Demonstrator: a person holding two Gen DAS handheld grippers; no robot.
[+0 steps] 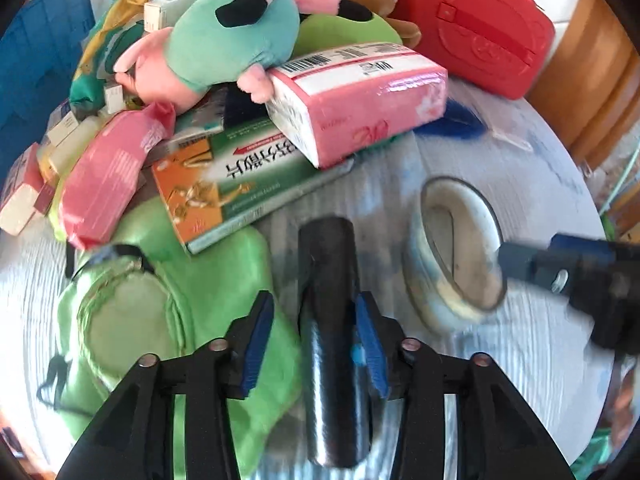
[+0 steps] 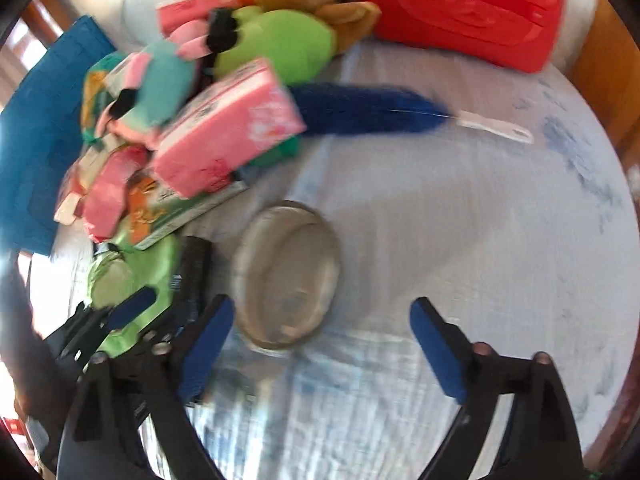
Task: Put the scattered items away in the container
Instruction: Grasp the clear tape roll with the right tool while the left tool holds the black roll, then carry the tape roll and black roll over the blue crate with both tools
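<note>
While the pile of plush toys and boxes crowds the far left of the white-clothed round table, two loose items sit near the grippers. Left gripper: a black cylindrical roll lies between its jaws, long axis along the fingers; right pad touches it, left pad stands off with a gap. Half-open, not clamped. Right gripper: jaws wide, nothing between them. A pale, shallow round dish lies just ahead and slightly left of its jaws, flat on the cloth. Blue bin at the far left edge looks the likely container; red plastic case at the back. Judgement: right gripper is nearer the dish; left is nearer the roll.
</note>
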